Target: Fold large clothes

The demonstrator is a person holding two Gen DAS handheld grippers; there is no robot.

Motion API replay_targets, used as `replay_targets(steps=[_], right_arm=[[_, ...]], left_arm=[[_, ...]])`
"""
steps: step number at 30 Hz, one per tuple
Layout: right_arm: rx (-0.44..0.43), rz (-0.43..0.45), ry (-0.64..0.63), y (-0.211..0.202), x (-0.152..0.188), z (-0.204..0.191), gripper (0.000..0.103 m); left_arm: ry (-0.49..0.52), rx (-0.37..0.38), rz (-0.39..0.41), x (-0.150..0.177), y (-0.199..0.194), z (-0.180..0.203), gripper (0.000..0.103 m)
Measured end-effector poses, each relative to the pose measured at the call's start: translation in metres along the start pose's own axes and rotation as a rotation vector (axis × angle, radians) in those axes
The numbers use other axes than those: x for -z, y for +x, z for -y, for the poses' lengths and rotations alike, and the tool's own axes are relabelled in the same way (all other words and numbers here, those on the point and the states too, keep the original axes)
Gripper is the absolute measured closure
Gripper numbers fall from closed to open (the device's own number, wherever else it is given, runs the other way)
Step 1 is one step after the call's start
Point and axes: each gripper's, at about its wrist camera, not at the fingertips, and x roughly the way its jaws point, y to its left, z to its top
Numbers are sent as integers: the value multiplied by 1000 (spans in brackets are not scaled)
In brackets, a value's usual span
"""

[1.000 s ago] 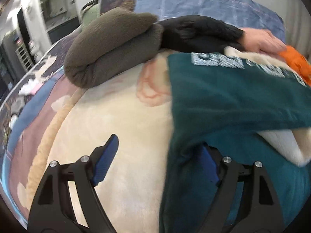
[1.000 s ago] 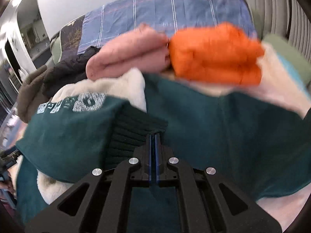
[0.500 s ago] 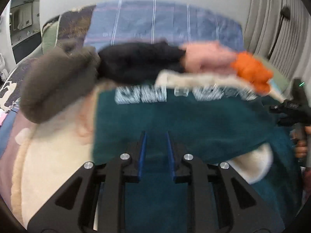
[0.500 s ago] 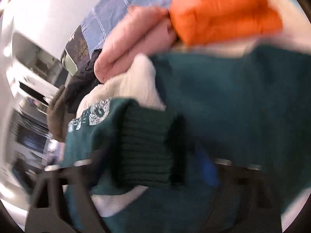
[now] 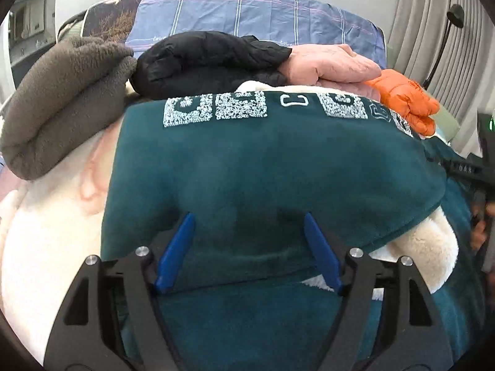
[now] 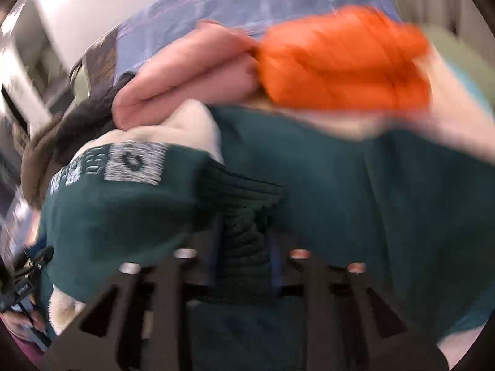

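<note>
The green sweatshirt (image 5: 272, 167) lies folded between the left gripper's (image 5: 247, 247) wide-spread fingers, ungripped; the right gripper's (image 6: 244, 256) part-open fingers straddle its ribbed cuff (image 6: 244, 216).

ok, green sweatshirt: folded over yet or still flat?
Folded over. The green sweatshirt has its lettered half doubled toward the camera, cream fleece lining showing under the fold.
</note>
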Motion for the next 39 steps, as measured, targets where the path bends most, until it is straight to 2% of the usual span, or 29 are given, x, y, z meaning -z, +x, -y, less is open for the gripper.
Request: replay_targets(steps=[2,5,8,9,10,12,13,14,18,19,21,24,26,29,31,33,37,39], right_arm=[[-7,11,36,-16,-8,6,58],[-11,113,-10,-51,-14,-10,58],[-109,145,-90,-64,-13,-32,58],[-138,118,-112,-56,-8,-41,58],[-129,82,-120,-43,-3,-45,58],[-47,-28,-143,-3,11,-49,58],[-16,-38,-160,18,21,-47,54],[-25,-5,-156,21,24,-45,52],[-70,0,-100,-16,9,-32,50],[-75,38,-81,-37,6,-23,48],[-32,113,-56,-66,1,-4,39],[124,253,57,-120,-8,58,27],[251,316,209,-156,-11,114,25],[344,372,510,-199,0,200,18],[342,396,675,-211,11,235,18],[299,389,811,-210,18,261,17],[201,361,988,-189,16,296,14],[179,348,1040,-178,12,316,14]], left_arm=[[16,-19,0,1,1,4,27],[48,-57,0,2,4,10,27],[51,-64,4,1,5,9,27],[52,-67,3,1,6,9,26],[55,-72,3,1,6,9,26],[59,-82,1,0,7,9,25],[62,-82,0,0,8,10,24],[66,-84,-2,-1,9,11,24],[71,-93,-4,-1,9,11,24],[70,-93,-4,0,9,10,24],[71,-94,-3,-1,9,11,24],[72,-96,-2,0,9,11,24],[73,-96,-2,-1,9,11,24],[73,-96,-2,-1,9,11,23],[70,-95,-1,-1,9,10,22],[66,-95,-1,-1,9,9,21],[64,-95,-1,-1,9,8,20],[64,-94,-1,-1,9,8,20]])
